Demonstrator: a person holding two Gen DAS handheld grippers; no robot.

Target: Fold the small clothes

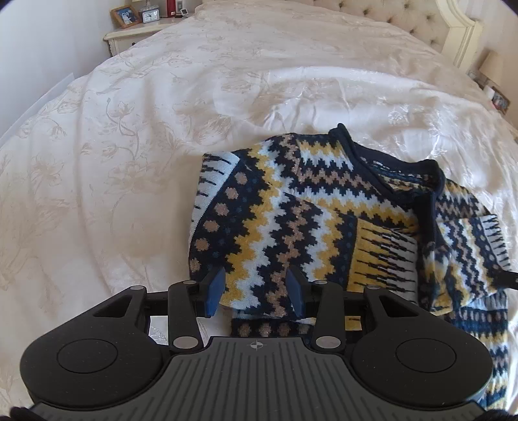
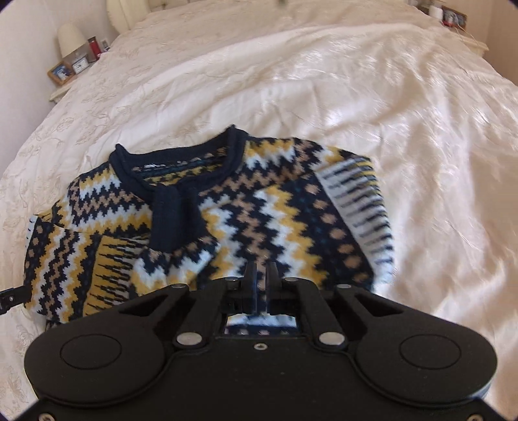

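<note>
A small knitted sweater with navy, yellow, white and tan zigzags lies on the cream bedspread, its navy collar pointing away from me. In the left wrist view a sleeve is folded across its front. My left gripper is open, its blue pads standing on either side of the sweater's near left edge. My right gripper is shut on the near right edge of the sweater, with knit fabric pinched between the narrow black fingers. The sweater's right side looks blurred.
The wide bedspread stretches in every direction around the sweater. A bedside table holds a clock and a photo frame at the far left. The tufted headboard stands at the back, with a lamp on that table.
</note>
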